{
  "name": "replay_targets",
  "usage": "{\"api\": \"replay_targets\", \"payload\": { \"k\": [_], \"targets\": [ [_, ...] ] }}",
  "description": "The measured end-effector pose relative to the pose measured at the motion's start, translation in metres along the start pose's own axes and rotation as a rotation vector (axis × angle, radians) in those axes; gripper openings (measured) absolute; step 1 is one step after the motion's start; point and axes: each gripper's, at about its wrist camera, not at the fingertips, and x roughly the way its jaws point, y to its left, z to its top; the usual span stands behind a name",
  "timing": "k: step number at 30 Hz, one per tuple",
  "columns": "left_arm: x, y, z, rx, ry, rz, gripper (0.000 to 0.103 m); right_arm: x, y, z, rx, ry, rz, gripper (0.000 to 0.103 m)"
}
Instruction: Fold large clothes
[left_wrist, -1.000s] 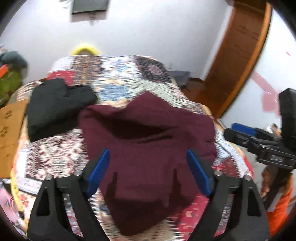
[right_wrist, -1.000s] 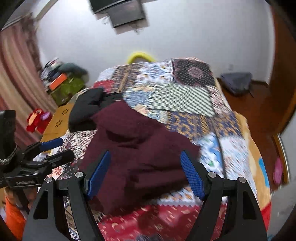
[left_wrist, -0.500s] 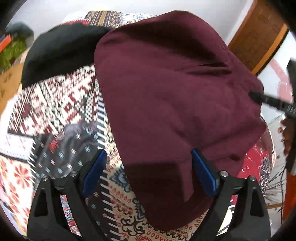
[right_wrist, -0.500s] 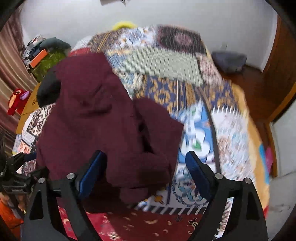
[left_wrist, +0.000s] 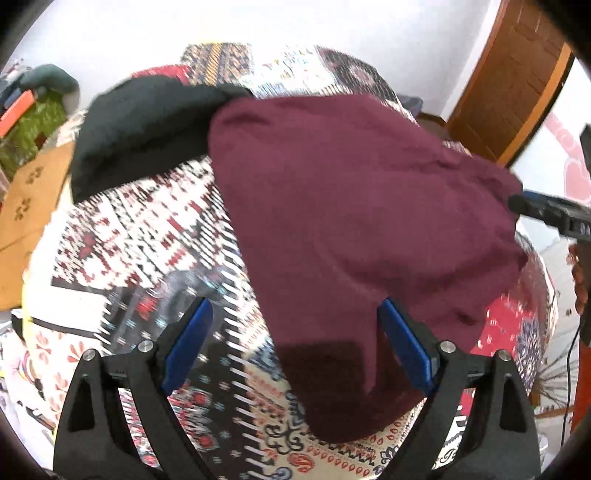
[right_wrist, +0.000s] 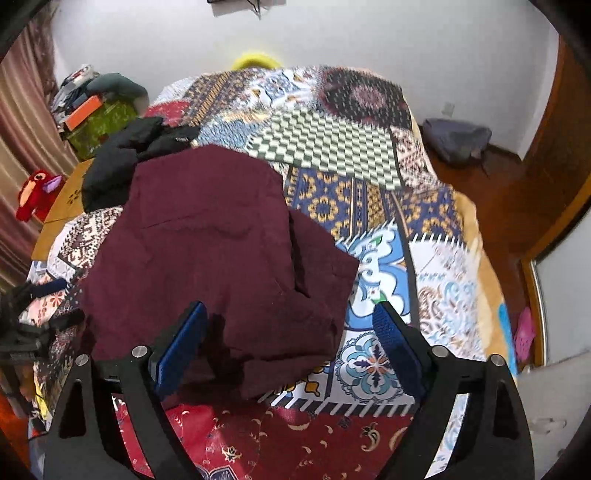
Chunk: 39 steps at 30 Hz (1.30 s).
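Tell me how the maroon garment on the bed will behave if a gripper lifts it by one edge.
The maroon garment would probably hang limp; it lies in soft folds and creases. Its doubled layers would likely slide apart. The knit looks thick, so it is probably not slippery.

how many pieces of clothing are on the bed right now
2. The maroon garment lies spread near the bed's front, and the black garment is bunched behind it on the left, touching it. More could be hidden beneath the maroon one.
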Motion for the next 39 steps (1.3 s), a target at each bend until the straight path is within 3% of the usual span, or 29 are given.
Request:
{"api": "replay_targets", "payload": {
  "k": [2,5,9,12,22,26,30,33,39],
  "targets": [
    [-0.008,0.009,0.008,-0.031,-0.029,0.001,0.093,-0.001,-0.005,0.001,0.025,-0.001,0.028,0.09],
    [-0.01,0.027,0.016,-0.094,-0.048,-0.011,0.093,0.013,-0.022,-0.001,0.132,0.05,0.142,0.09],
    [0.014,0.044,0.02,-0.203,0.011,-0.046,0.093,0.046,-0.044,-0.01,0.283,0.158,0.211,0.09],
    [0.033,0.045,0.015,-0.289,0.077,-0.126,0.093,0.064,-0.058,-0.014,0.384,0.188,0.336,0.09],
    [0.086,0.055,0.02,-0.494,0.176,-0.467,0.093,0.102,-0.055,0.007,0.4,0.257,0.452,0.093],
    [0.095,0.051,0.027,-0.503,0.187,-0.506,0.094,0.107,-0.054,0.011,0.4,0.271,0.463,0.089],
    [0.092,0.042,0.027,-0.49,0.18,-0.522,0.094,0.099,-0.06,0.007,0.418,0.258,0.469,0.07],
    [0.092,0.041,0.026,-0.484,0.182,-0.514,0.083,0.092,-0.064,0.005,0.435,0.242,0.477,0.055],
    [0.066,0.044,0.021,-0.49,0.174,-0.492,0.06,0.065,-0.05,0.007,0.406,0.203,0.474,0.04]
  ]
}}
